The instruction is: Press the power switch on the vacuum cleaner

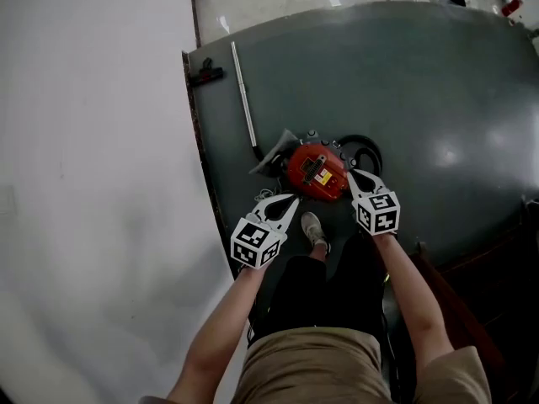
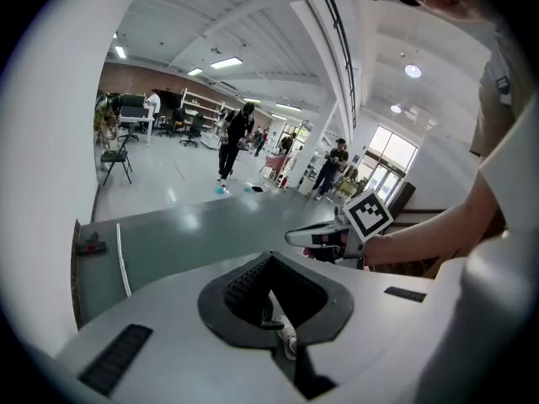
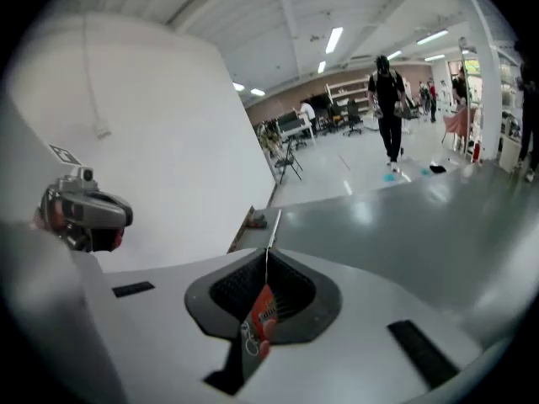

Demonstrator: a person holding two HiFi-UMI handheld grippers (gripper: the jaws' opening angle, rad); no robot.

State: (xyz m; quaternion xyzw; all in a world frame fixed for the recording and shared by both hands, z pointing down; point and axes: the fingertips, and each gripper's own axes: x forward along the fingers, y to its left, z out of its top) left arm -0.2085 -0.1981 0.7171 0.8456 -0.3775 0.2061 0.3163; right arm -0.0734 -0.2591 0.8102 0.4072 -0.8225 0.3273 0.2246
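1. The vacuum cleaner [image 1: 316, 171], a squat red canister with a yellow label on top, sits on the dark grey floor [image 1: 438, 99] right in front of the person's feet; I can't make out which part of it is the power switch
2. A black hose [image 1: 370, 144] curls just behind the vacuum cleaner on its right, and a long metal tube [image 1: 244, 98] lies on the floor, running away from its left side
3. The left gripper [image 1: 290, 199] is held up in the air on the near left of the vacuum cleaner, clear of it; its fingers [image 2: 253, 280] are closed tip to tip with nothing between them
4. The right gripper [image 1: 352, 175] hangs on the near right of the vacuum cleaner, also clear of it; its fingers [image 3: 290, 289] are closed and empty, and the red of the vacuum cleaner shows through the narrow slit between them
5. A shoe [image 1: 314, 230] is planted on the near side of the vacuum cleaner, between the two grippers
6. A small black object [image 1: 205, 74] lies on the floor well to the far left of the vacuum cleaner, close by the white wall [image 1: 84, 183]
7. Far beyond the vacuum cleaner, a person in dark clothes [image 2: 236, 137] walks across the open hall
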